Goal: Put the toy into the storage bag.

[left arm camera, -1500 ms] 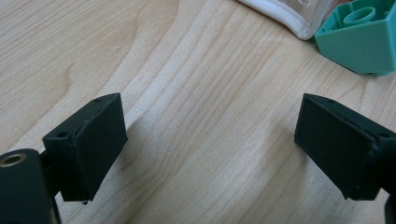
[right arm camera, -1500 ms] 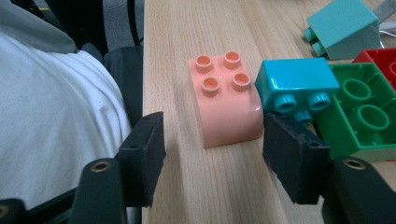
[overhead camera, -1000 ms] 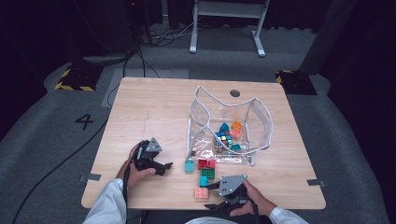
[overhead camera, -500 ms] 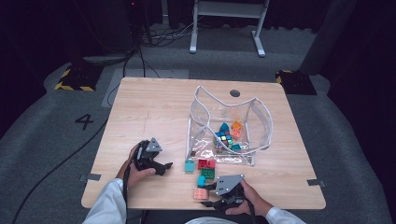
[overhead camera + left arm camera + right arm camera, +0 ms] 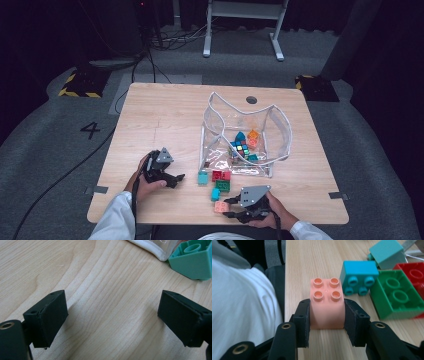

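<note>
a pink four-stud brick (image 5: 327, 302) is seen clamped between the pads of the right claw (image 5: 327, 323), whose jaws have just been closing onto its two flat sides while it rests on the bench (image 5: 312, 260) at the edge nearest the person. the brick is judged to be light, rigid and smooth-walled plastic, so a grip low on the flat opposite faces, as taken here, is thought to suit it; a skewed hold could let it twist or slip out. just beyond the right claw and to its right, a blue brick (image 5: 359, 275) lies on its side, with a green brick (image 5: 397, 297), a red brick (image 5: 415, 272) and a teal brick (image 5: 388, 252) crowded farther off, near enough to be nudged on a careless lift. a clear pouch (image 5: 245, 135) holding more toys is seen past them in the high view. the left claw (image 5: 112, 317) is held wide open over bare wood, nothing between its jaws, with the same teal brick (image 5: 193, 261) ahead of it to the right, beside the pouch's white rim.
</note>
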Demonstrator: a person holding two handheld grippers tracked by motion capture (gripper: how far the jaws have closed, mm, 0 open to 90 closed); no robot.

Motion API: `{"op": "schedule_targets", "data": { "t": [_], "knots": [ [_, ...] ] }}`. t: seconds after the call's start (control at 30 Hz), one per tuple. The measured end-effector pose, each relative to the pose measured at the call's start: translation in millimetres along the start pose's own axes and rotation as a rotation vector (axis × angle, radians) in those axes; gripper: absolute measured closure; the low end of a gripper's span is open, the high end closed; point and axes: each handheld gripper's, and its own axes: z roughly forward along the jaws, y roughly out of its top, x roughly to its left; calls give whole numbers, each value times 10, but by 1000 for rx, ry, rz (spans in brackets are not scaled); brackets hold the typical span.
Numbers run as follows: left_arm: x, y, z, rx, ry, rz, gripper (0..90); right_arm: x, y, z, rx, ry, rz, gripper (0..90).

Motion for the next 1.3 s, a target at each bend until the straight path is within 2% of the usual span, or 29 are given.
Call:
{"op": "schedule_targets", "data": {
  "t": [0.13, 0.27, 0.3, 0.37, 0.4, 0.5, 0.6, 0.67, 0.77, 0.9, 1.13, 1.3],
  "knots": [
    [0, 0, 2, -2, 0, 0, 93, -27, -128, -179, 3, -18, 23, 592],
    [0, 0, 1, -1, 0, 1, 93, -60, -214, -383, 5, -58, 70, 592],
    [0, 0, 2, -1, 0, 1, 93, -72, -234, -429, 5, -71, 68, 592],
    [1, 0, 2, -1, -1, 1, 93, -84, -283, -538, 15, -99, 101, 592],
    [1, 0, 2, -1, -1, 1, 92, -114, -314, -579, 9, -115, 88, 592],
    [0, 1, 1, 0, 0, 1, 93, -183, -422, -721, -7, -157, 114, 592],
    [0, 0, 1, -1, 0, 0, 93, -247, -520, -869, 1, -204, 139, 592],
    [0, 0, 1, -1, -1, 0, 93, -277, -573, -948, 23, -254, 144, 592],
    [-1, 0, 1, -1, 0, -1, 93, -331, -663, -1050, 40, -292, 175, 592],
    [0, 1, 1, 0, 0, 0, 93, -424, -751, -1188, 23, -326, 211, 592],
    [0, 1, 1, 0, 0, 1, 93, -492, -862, -1404, 0, -376, 273, 592],
    [0, 1, 1, 0, 0, 1, 92, -532, -882, -1568, -30, -428, 290, 592]
  ]
}}
